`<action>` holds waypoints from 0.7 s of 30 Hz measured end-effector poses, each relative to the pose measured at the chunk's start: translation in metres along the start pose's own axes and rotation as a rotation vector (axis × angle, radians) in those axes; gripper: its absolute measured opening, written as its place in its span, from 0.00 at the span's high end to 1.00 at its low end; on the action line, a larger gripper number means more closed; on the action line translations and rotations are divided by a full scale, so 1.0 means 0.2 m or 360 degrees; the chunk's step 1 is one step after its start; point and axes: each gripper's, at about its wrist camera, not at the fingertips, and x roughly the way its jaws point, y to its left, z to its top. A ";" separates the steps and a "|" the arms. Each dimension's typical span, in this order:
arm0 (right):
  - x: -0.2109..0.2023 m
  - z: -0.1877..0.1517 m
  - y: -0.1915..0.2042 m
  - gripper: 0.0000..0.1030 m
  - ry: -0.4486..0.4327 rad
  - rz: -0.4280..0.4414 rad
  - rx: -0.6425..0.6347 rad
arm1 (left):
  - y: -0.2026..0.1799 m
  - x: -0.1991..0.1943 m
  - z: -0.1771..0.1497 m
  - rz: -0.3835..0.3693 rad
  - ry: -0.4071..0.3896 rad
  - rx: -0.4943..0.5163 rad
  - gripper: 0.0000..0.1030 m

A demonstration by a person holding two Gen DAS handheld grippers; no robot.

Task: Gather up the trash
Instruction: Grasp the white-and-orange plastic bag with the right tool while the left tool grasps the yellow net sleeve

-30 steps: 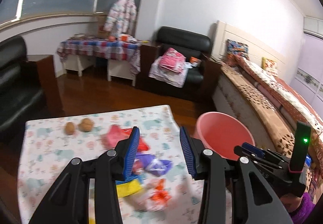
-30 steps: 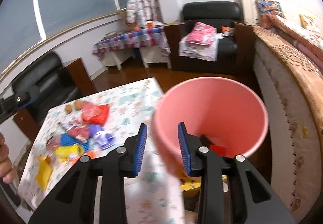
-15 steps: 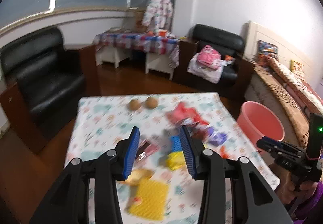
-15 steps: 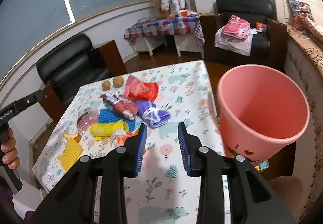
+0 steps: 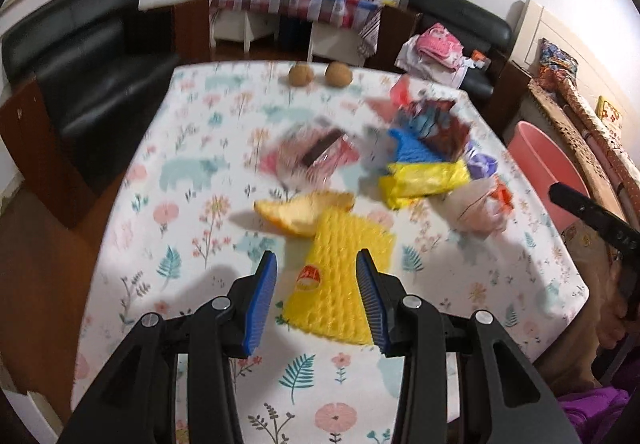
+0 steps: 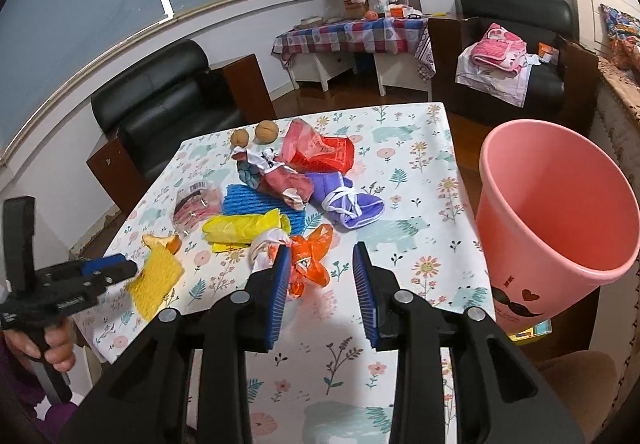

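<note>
Trash lies scattered on the floral tablecloth [image 6: 400, 372]. My left gripper [image 5: 316, 294] is open, its jaws either side of a yellow foam fruit net [image 5: 342, 280], also in the right wrist view [image 6: 156, 280]. Beyond it lie an orange peel [image 5: 300, 209], a yellow bag [image 5: 424, 179], a blue foam net [image 5: 408, 147] and a clear wrapper [image 5: 308, 155]. My right gripper [image 6: 322, 294] is open and empty, just short of an orange plastic bag [image 6: 310, 264]. A pink bin [image 6: 556, 219] stands off the table's right edge.
Two walnuts [image 6: 256, 133] sit at the table's far edge. A red bag [image 6: 320, 149] and a purple bag [image 6: 348, 199] lie mid-table. A black armchair [image 5: 92, 83] stands to the left; a bed [image 5: 592, 131] runs along the right.
Both grippers swung left, away from the pink bin and toward the trash pile. My left gripper came down over the yellow foam net; my right now faces the orange bag.
</note>
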 end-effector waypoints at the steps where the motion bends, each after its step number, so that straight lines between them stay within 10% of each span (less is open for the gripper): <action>1: 0.00 0.00 0.00 0.68 0.0007 0.0009 0.0005 | 0.01 0.02 -0.01 0.0008 0.0015 -0.0013 0.60; 10: 0.07 -0.01 0.01 0.68 0.0096 0.0082 0.0040 | 0.00 0.10 -0.04 -0.0068 0.0080 0.0005 0.61; 16: 0.12 -0.01 0.02 0.63 0.0156 0.0093 0.0052 | -0.03 0.10 -0.04 -0.0136 0.0066 0.0076 0.90; 21: 0.18 -0.02 0.04 0.60 0.0223 0.0129 0.0053 | -0.07 0.04 -0.02 -0.0150 -0.0009 0.0160 0.91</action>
